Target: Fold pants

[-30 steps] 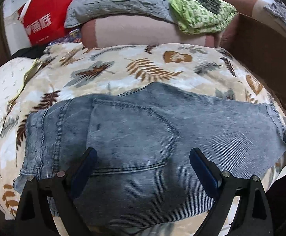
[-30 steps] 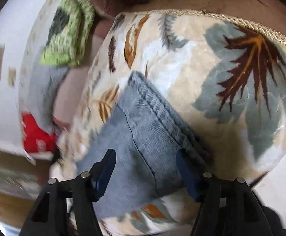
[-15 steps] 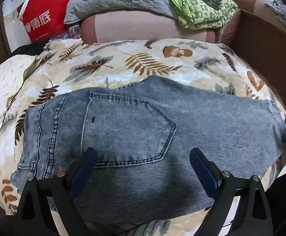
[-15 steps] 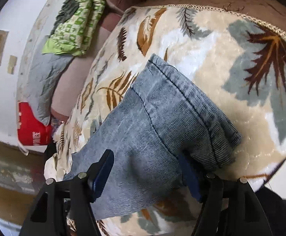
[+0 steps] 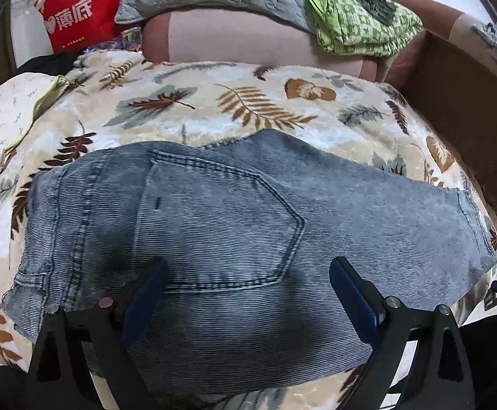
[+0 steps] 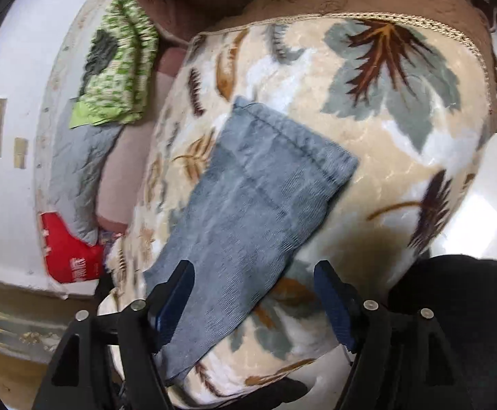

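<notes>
The right gripper [image 6: 253,294] has just been opening and lets go of the pants [image 6: 248,205], now lying lower left, so this fold looks done

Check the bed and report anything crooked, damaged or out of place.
Nothing stands out. The folded jeans lie flat on the leaf-print blanket, hem edges roughly aligned; no tears or stains show.

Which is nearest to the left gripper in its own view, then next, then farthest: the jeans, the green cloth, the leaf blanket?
From the left gripper:
1. Jeans, right under its open jaws.
2. Leaf blanket, beyond them.
3. Green cloth, top right, on the cushions.
</notes>
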### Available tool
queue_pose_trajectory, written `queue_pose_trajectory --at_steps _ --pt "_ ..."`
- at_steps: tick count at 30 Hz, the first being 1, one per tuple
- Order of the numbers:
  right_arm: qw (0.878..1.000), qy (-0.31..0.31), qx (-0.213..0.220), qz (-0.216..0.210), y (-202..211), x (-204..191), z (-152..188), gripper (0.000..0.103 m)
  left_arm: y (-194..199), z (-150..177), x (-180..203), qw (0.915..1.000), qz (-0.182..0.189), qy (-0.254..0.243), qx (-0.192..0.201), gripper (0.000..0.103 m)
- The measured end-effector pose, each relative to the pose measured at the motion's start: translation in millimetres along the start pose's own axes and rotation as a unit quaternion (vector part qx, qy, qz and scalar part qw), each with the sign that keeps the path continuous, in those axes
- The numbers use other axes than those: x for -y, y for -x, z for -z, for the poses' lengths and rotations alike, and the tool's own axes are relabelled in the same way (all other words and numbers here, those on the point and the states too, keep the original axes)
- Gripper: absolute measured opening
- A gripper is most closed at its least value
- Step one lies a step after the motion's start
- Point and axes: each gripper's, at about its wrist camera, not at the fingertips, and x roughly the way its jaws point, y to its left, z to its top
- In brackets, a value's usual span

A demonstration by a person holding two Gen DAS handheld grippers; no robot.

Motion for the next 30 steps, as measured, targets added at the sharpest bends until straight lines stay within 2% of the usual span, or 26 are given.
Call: queue_pose_trajectory --at_steps 6,11,15,19,24,27,30 --pt "0.999 -0.021 -0.001 0.031 -19 13 -27 0.075 0 -10 36 0.9999 0.004 -0.011 0.007 0.095" --pt "0.999 -0.032 0.002 0.014 -28 20 -40 0.076 0 -12 64 0.9987 -0.013 -0.048 0.012 0.095" --pt "0.999 0.013 0.009 0.039 -22 12 -32 0.076 -4 -10 71 0.9984 -0.013 -0.054 0.005 0.095" --pt "0.994 0.064 0.026 0.081 -15 2 -19 0.076 -3 -8 69 0.9987 -0.012 -0.049 0.006 0.095" --pt "0.993 0.076 0.025 0.088 -13 -3 -13 0.076 2 -6 64 0.9990 -0.011 -0.042 0.011 0.095" --pt "0.985 0.126 0.037 0.108 -6 -23 0 0.076 6 -6 58 0.9993 -0.006 -0.035 0.016 0.095" --pt "0.966 0.206 0.051 0.149 -3 -56 20 0.076 7 -4 53 0.9991 -0.015 -0.036 0.019 0.095"
